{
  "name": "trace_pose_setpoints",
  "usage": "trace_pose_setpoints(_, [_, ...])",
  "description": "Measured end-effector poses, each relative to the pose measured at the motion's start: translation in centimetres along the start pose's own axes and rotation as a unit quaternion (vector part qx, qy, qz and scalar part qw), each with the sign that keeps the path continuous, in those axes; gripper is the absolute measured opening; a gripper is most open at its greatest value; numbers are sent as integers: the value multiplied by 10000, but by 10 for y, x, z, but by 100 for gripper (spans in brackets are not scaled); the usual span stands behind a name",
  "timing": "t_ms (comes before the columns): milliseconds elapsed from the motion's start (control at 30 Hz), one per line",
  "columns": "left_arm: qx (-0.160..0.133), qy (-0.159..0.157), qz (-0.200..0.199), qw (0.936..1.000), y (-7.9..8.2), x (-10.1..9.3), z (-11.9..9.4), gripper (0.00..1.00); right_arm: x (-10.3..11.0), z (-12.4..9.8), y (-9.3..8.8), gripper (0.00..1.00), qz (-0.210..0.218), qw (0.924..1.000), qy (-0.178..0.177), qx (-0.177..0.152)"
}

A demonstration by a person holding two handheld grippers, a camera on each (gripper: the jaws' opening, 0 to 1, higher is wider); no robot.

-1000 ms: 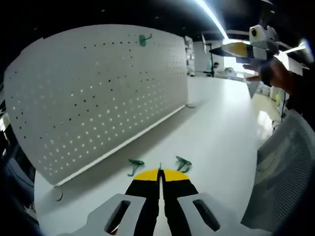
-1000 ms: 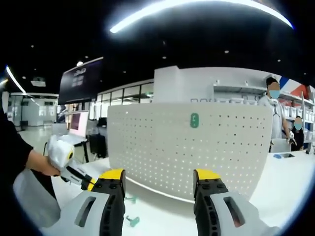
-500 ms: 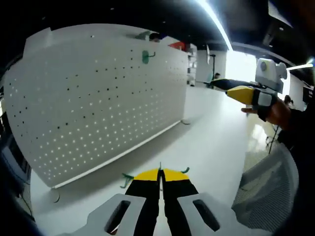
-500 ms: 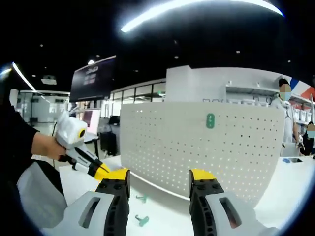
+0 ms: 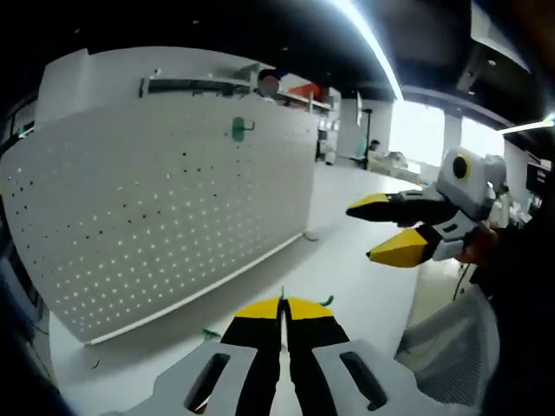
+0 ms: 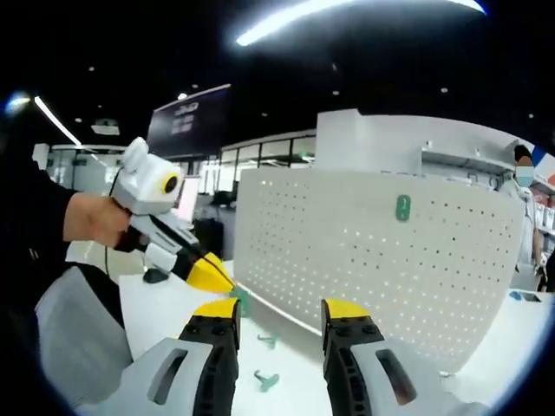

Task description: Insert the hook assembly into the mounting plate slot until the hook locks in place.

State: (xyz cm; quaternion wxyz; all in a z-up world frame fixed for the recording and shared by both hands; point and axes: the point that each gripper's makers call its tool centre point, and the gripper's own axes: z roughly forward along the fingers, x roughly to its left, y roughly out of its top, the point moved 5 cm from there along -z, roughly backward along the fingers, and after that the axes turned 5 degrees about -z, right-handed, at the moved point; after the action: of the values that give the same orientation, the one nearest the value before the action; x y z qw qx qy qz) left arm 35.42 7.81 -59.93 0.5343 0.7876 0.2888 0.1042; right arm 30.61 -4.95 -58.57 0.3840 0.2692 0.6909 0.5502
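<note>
A white pegboard plate (image 5: 165, 217) stands upright on the white table, with one green hook (image 5: 238, 129) fixed near its top. My left gripper (image 5: 282, 303) is shut low over the table, and the ends of two loose green hooks (image 5: 325, 301) peek out beside its jaws. My right gripper (image 5: 381, 232) hangs open in the air to the right, held by a hand. In the right gripper view the pegboard (image 6: 381, 269) and its mounted hook (image 6: 403, 208) face me. My right gripper (image 6: 282, 309) is open and empty. Two loose hooks (image 6: 267, 379) lie below. The left gripper (image 6: 208, 276) points in, shut.
The table (image 5: 347, 269) stretches back beside the pegboard. A grey mesh chair back (image 5: 451, 347) stands at the table's near side, also seen as the chair (image 6: 78, 338). A person (image 6: 525, 178) stands behind the pegboard. A small green piece (image 6: 241, 301) sits by the left gripper's tip.
The right gripper has come down and nearer to the left gripper. In the right gripper view the left gripper has risen and moved closer. Both stay as they were: left shut, right open.
</note>
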Motion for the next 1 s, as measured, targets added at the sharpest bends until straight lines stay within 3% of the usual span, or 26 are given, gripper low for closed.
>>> trace_pose_setpoints(400, [19,-99,-165,9998,12,-16,0,1,20,10,-5,28,-75,9993,365,88])
trace_pose_setpoints(1000, [-59,-414,-409,9983,23,-37,0,1,24,13,-5,12,-293,9989,366,72])
